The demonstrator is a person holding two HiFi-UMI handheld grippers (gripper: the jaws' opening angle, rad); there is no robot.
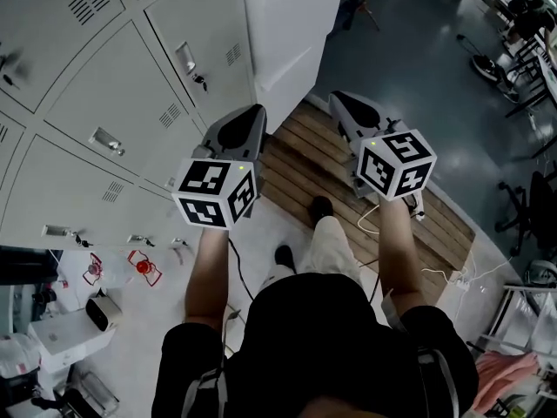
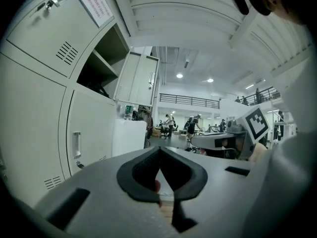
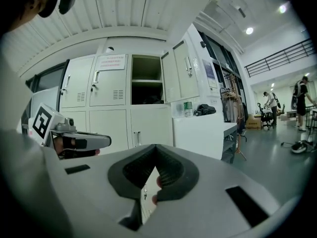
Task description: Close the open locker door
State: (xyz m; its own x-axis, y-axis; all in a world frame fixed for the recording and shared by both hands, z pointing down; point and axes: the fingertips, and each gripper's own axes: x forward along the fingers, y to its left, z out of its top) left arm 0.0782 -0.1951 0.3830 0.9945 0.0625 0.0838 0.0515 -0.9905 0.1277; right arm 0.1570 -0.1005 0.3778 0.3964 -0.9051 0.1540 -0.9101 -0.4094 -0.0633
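A bank of pale grey lockers [image 3: 106, 108] stands ahead. One upper locker is open, showing a dark inside with a shelf [image 3: 145, 81], and its door [image 3: 181, 76] swings out to the right. The left gripper view shows the same open door [image 2: 141, 78] past the dark opening [image 2: 101, 66]. My left gripper [image 1: 246, 111] [image 2: 159, 150] is shut and holds nothing. My right gripper [image 1: 344, 98] [image 3: 156, 148] is likewise shut and holds nothing. Both are held level, side by side, well short of the door.
A white cabinet [image 3: 198, 130] with a bottle and a dark bag on top stands right of the lockers. I stand beside a wooden pallet [image 1: 374, 194]. Boxes and red items [image 1: 87, 294] lie at lower left, office chairs [image 1: 522, 198] at right. People [image 2: 193, 125] walk far off.
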